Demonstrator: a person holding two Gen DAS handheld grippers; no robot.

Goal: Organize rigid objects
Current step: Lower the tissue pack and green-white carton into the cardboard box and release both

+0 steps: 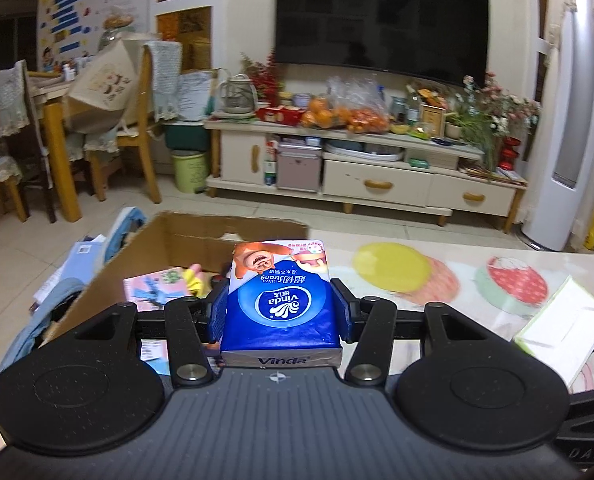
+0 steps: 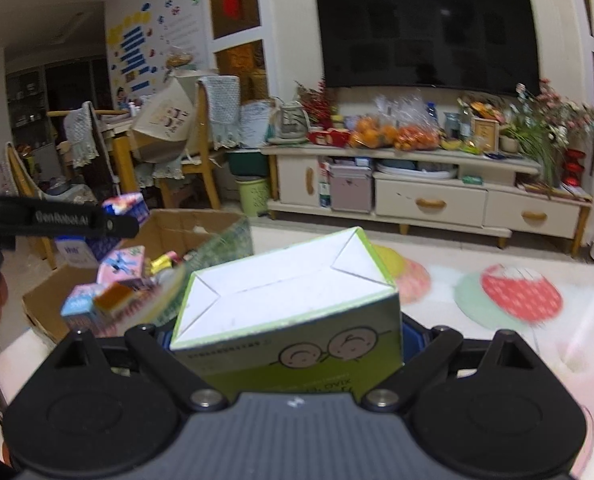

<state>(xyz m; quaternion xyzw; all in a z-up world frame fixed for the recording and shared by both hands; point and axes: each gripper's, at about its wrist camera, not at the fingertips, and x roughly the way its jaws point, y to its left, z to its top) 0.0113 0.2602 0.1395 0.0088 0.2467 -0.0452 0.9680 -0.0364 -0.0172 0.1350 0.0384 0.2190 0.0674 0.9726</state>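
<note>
My left gripper (image 1: 281, 308) is shut on a blue Vinda tissue pack (image 1: 281, 300), its blue pads pressing both sides. The pack hangs just in front of an open cardboard box (image 1: 185, 236) that holds a pink packet (image 1: 153, 284) and a yellow toy. My right gripper (image 2: 289, 340) is shut on a green and white carton (image 2: 289, 312) with cartoon faces, tilted, above the table. In the right wrist view the left gripper (image 2: 113, 220) with its pack is at the far left over the cardboard box (image 2: 193, 228). The carton (image 1: 561, 324) shows at the right edge of the left wrist view.
The table (image 1: 449, 280) has a cover with printed fruit. Beyond it stand a TV cabinet (image 1: 377, 184) loaded with oranges and flowers, a dark TV, wooden chairs (image 1: 137, 120) and a green bin (image 1: 189, 172). Blue cloth and papers (image 1: 77, 264) lie left of the box.
</note>
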